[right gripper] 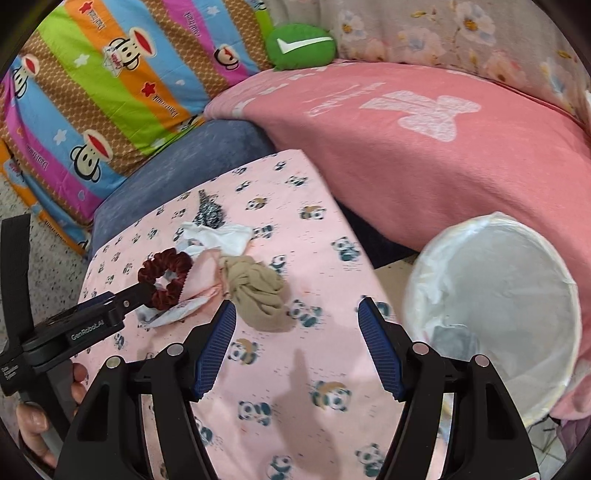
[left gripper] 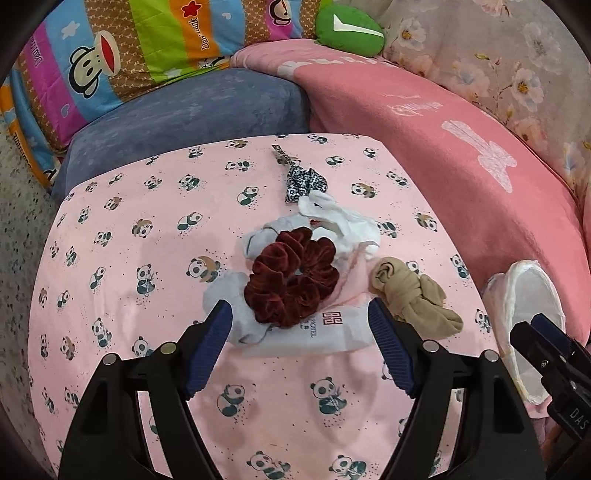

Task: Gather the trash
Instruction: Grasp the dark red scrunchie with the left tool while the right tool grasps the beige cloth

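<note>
On the pink panda sheet (left gripper: pixel 122 229) lies a small heap: a dark red velvet scrunchie (left gripper: pixel 293 280) on a white hotel wrapper (left gripper: pixel 325 332), crumpled white tissue (left gripper: pixel 343 221), a beige knotted stocking (left gripper: pixel 413 299) and a leopard-print scrunchie (left gripper: pixel 304 182). My left gripper (left gripper: pixel 300 321) is open, its jaws either side of the wrapper and red scrunchie (right gripper: pixel 166 278). My right gripper (right gripper: pixel 297 323) is open and empty, just right of the stocking (right gripper: pixel 258 291). A white-lined trash bin (right gripper: pixel 498 314) stands at the right; it also shows in the left wrist view (left gripper: pixel 524 295).
A pink blanket (right gripper: pixel 424 147) lies behind the bin. A blue cushion (left gripper: pixel 192 110), a striped monkey-print pillow (left gripper: pixel 110 62), a green plush (left gripper: pixel 349 31) and a floral cover (left gripper: pixel 498 66) line the back. Speckled floor (left gripper: pixel 18 221) lies left of the bed.
</note>
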The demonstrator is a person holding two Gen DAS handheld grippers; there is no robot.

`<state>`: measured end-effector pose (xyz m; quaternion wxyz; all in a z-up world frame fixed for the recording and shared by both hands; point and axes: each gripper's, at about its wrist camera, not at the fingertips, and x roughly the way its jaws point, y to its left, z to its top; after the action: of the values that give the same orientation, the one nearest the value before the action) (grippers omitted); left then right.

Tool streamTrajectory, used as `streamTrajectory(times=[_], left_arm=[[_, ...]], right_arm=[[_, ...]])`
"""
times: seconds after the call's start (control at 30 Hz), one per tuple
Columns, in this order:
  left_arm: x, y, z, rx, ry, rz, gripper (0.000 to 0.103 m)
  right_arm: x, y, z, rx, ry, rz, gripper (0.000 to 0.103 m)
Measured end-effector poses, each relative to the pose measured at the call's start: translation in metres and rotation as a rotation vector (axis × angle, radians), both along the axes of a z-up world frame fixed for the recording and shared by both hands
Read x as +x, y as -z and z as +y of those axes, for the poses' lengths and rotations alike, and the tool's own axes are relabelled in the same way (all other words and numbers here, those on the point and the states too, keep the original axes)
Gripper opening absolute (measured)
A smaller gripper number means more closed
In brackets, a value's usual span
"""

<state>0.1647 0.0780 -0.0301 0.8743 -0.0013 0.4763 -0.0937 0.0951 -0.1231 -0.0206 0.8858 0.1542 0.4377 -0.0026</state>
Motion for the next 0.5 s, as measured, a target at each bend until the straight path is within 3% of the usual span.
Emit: streamTrajectory(times=[0.37,0.5], left_arm=[[0.036,0.018,0.007,-0.025,0.017,0.017,0.071],[0.038,0.024,0.008,-0.062,0.05,0.028,0.052]], right_arm=[[0.054,0.039,0.029,0.016,-0.035,0.047,0.068],[0.063,0.054,0.034,0.017,-0.049,0.073,0.068]])
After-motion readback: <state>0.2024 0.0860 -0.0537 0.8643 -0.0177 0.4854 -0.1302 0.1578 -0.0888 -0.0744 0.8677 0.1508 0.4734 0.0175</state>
